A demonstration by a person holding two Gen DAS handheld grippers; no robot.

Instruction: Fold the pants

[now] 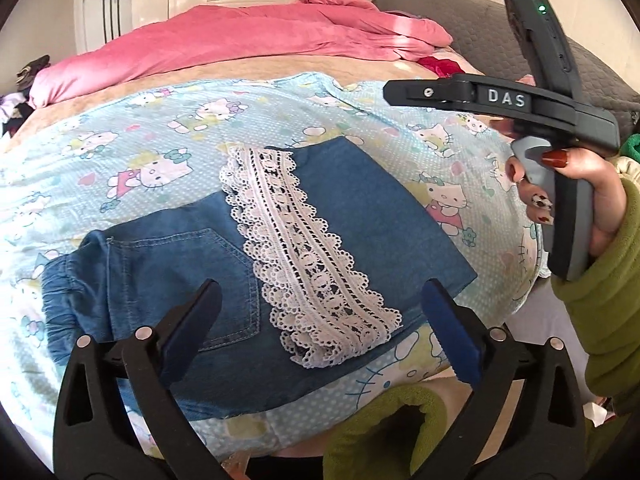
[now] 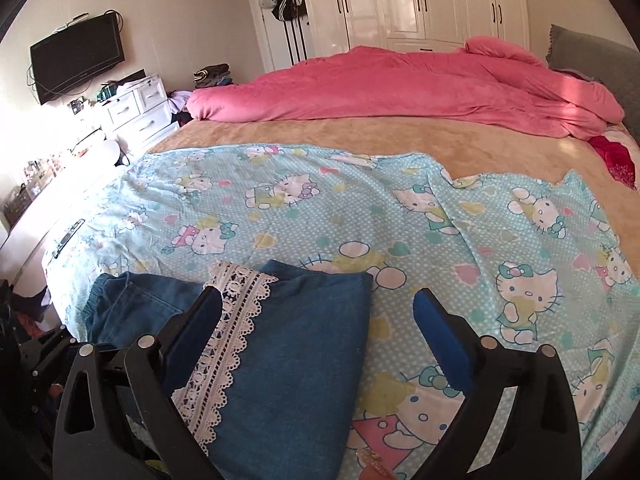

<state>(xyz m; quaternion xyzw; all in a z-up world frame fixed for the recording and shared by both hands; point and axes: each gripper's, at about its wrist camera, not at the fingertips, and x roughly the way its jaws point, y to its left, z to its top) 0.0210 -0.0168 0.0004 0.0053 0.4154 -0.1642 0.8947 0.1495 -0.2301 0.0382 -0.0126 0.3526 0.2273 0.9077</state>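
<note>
Blue denim pants (image 1: 180, 264) with a white lace hem (image 1: 304, 248) lie folded on a Hello Kitty sheet (image 1: 120, 152) on the bed. The leg part is folded over the waist part, lace on top. My left gripper (image 1: 320, 300) is open and empty, just above the near edge of the pants. My right gripper (image 2: 316, 312) is open and empty above the folded leg (image 2: 304, 360); its body also shows in the left wrist view (image 1: 560, 128), held in a hand off to the right of the pants.
A pink duvet (image 2: 400, 92) is bunched at the far side of the bed, and a grey headboard (image 2: 600, 64) is at the right. A white dresser (image 2: 136, 112) and a wall TV (image 2: 76, 60) stand left of the bed. White wardrobes (image 2: 420, 0) line the back wall.
</note>
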